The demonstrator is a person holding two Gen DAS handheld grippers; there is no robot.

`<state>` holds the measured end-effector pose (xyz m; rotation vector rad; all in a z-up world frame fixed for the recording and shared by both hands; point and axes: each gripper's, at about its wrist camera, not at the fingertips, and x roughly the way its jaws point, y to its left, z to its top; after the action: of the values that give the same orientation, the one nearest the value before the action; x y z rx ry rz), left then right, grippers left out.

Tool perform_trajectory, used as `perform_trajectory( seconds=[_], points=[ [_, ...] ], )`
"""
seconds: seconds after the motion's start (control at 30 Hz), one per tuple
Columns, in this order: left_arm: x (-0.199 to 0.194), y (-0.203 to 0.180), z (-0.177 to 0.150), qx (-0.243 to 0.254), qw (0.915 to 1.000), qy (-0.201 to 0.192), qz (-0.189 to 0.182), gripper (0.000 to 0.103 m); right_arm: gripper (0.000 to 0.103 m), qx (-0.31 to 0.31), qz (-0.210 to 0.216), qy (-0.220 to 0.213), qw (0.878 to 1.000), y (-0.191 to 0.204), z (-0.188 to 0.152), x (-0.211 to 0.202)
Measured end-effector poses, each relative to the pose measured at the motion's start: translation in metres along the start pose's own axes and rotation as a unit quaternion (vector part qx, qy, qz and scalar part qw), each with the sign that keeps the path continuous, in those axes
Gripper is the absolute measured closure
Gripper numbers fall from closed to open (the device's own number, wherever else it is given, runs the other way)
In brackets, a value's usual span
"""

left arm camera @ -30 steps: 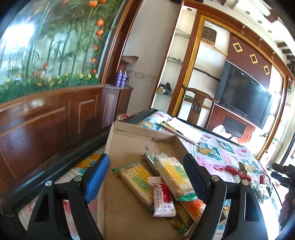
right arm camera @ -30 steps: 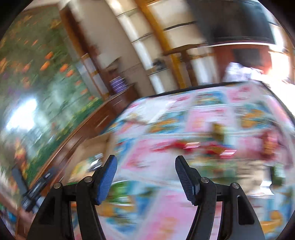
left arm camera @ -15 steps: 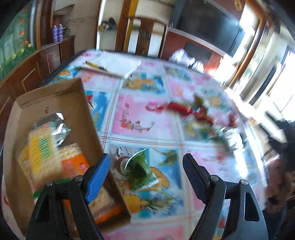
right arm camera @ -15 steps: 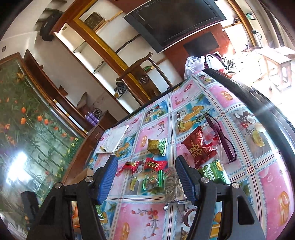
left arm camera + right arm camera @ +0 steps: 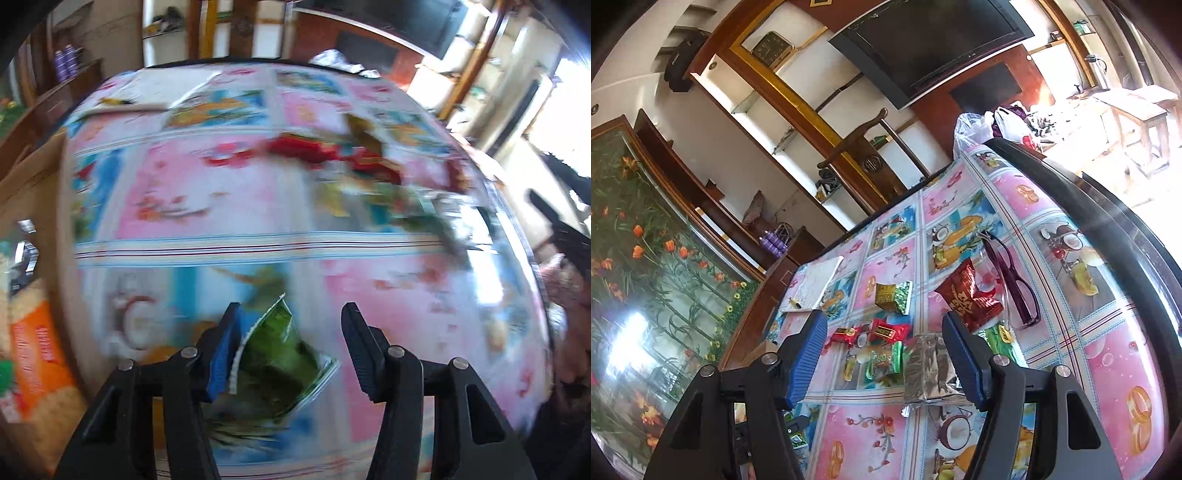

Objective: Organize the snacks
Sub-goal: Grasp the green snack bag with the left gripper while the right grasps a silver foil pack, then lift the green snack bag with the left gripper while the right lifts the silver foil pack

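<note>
My left gripper point(image 5: 291, 321) is open and low over the table, with a green snack packet point(image 5: 280, 354) lying between its jaws near the left finger. The cardboard box point(image 5: 37, 184) with cracker packs point(image 5: 37, 350) is at the left edge. The left wrist view is blurred by motion. My right gripper point(image 5: 884, 328) is open above the table, over a silver foil packet point(image 5: 927, 369), a green candy packet point(image 5: 884, 363) and small red packets point(image 5: 886, 330). A larger red bag point(image 5: 967, 299) and a green-yellow packet point(image 5: 894, 295) lie farther off.
The table has a glossy pink and blue fruit-print cloth point(image 5: 1108, 369). Purple glasses point(image 5: 1015, 284) lie right of the red bag. A white notebook with a pen point(image 5: 816, 284) lies at the far left. A wooden chair point(image 5: 864, 147) and plastic bags point(image 5: 993, 125) stand behind the table.
My left gripper has swung from over the box rightward and down to the green packet on the table. My right gripper has steadied and come closer over the loose snacks.
</note>
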<state>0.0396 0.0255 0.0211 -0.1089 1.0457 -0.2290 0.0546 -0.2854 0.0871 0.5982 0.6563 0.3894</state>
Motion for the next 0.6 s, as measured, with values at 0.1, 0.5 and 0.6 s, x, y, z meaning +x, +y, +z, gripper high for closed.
perform_trajectory(
  seconds=[0.1, 0.5, 0.6],
  points=[
    [-0.012, -0.017, -0.004, 0.016, 0.9997, -0.013, -0.01, 0.047, 0.034, -0.008, -0.005, 0.037, 0.999, 0.0, -0.005, 0.019],
    [-0.024, -0.023, -0.016, 0.018, 0.9995, -0.014, -0.02, 0.022, 0.034, -0.106, -0.113, 0.116, 0.981, 0.011, -0.027, 0.081],
    [-0.017, -0.025, -0.018, 0.022, 0.9996, -0.009, -0.018, 0.022, 0.034, -0.149, -0.151, 0.118, 0.97, 0.017, -0.03, 0.089]
  ],
)
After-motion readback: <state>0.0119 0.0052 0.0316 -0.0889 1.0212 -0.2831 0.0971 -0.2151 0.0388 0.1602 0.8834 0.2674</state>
